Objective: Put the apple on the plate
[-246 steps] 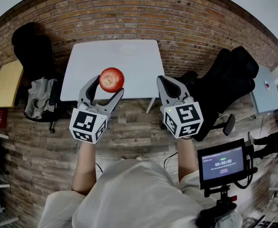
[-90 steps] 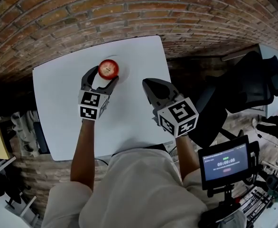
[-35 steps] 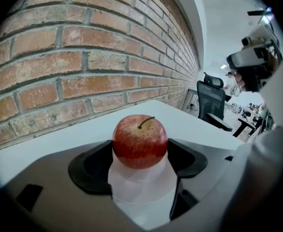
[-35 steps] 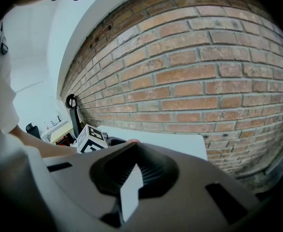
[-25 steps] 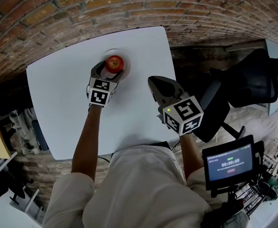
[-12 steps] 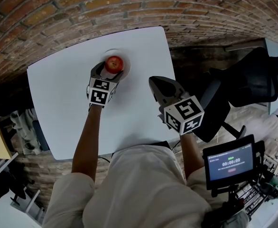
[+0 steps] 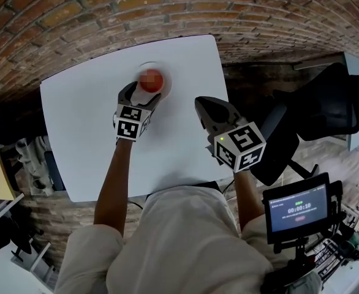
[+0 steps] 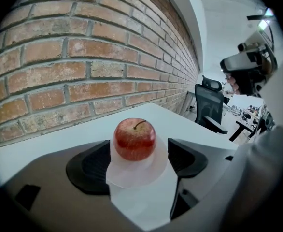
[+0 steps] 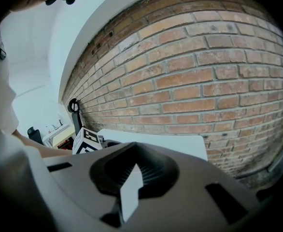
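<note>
looking at it, i'd say the placing step is basically done. the apple (image 8: 134,139) sits upright, stem up, on the small white plate (image 8: 132,177), which rests on the white table (image 7: 81,115) near the brick wall. the left gripper (image 7: 143,92) is released: its jaws stand apart on either side of the apple, with a visible gap on both sides, so nothing is being squeezed. the right gripper (image 7: 203,105) hangs over the table's near right side, well apart from the plate, jaws closed together on nothing.

my guess for the next move: pull the left gripper straight back and up, keeping the jaws wide so neither pad clips the apple or drags the plate.

as for writing, no brands or labels on the apple or plate. the small screen (image 7: 299,208) at lower right shows a timer that looks like 00:00:10; the line above it is too small to read. the gripper cubes carry only black-and-white square markers.
</note>
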The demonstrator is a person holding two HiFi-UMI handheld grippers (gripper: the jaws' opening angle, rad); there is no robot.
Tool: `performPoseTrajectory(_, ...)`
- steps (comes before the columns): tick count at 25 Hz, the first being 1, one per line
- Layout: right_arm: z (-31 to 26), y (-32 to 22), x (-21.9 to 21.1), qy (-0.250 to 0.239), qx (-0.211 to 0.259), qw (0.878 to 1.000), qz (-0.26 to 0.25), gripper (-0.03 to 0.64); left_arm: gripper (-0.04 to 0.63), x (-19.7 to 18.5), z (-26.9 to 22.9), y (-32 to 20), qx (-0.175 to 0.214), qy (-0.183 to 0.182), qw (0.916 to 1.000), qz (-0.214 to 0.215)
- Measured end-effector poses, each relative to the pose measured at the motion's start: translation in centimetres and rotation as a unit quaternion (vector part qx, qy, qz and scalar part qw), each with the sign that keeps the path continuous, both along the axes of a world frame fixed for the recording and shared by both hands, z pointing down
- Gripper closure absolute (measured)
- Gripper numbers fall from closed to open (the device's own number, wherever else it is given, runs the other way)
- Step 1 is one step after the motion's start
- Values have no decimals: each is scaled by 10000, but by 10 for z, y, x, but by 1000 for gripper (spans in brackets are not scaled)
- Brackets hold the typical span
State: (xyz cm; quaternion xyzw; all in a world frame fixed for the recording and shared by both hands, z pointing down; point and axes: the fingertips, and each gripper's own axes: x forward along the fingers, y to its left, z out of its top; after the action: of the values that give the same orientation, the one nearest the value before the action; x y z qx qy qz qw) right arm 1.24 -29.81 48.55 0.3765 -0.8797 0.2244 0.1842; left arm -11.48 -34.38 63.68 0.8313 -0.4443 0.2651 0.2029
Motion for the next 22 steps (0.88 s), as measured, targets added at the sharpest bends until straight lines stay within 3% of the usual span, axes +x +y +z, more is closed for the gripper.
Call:
performPoseTrajectory(12, -29, 14, 4, -96, 346, 9994, 3, 614, 236, -6, -58, 15, 655, 129, 9975, -223)
performPoseTrajectory(22, -60, 35, -2, -167, 729, 9971, -126, 614, 338, -14, -120, 51, 1345, 57, 9903, -349)
